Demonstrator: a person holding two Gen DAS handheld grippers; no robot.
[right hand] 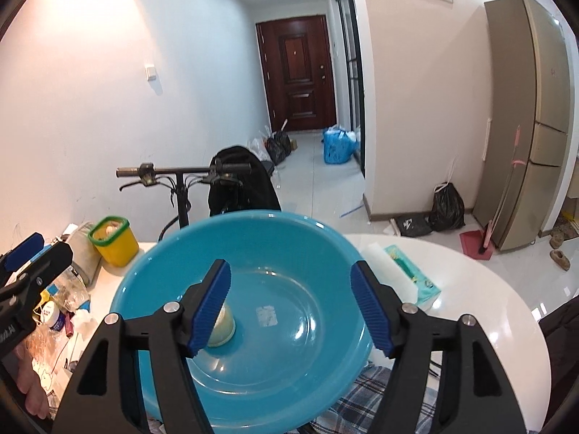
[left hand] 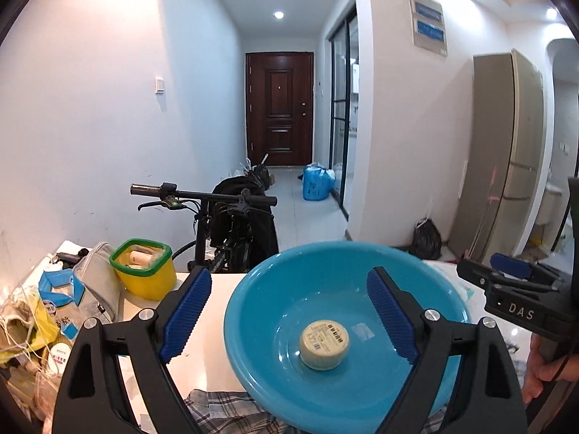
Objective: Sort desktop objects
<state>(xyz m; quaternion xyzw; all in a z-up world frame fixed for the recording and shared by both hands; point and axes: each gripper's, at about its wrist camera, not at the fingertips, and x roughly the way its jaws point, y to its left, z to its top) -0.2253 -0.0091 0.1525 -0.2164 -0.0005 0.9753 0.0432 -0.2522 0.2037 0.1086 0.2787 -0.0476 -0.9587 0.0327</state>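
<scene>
White worktop fills the lower half of both views, with a hallway and a dark door behind it. At the centre of each frame sits the blue basin, and inside it, on its flat bottom, lies the small cream-coloured jar, label up in the left view. I judge the basin is my collecting place, so the jar counts as sorted.

Both pairs of my fingers are spread and pinch nothing. My left gripper hangs over the near rim of the basin; my right gripper does the same, and its left finger covers most of the jar in that view, so I cannot tell there whether finger and jar touch.

Outward, at the left edge of the frames, the unsorted clutter waits: a yellow tub with a green rim, a grey pouch, and bags and small pots too tangled to name. A tissue pack lies just right of the basin. Checked cloth pokes out under the basin's near side, cut off by the frame.
</scene>
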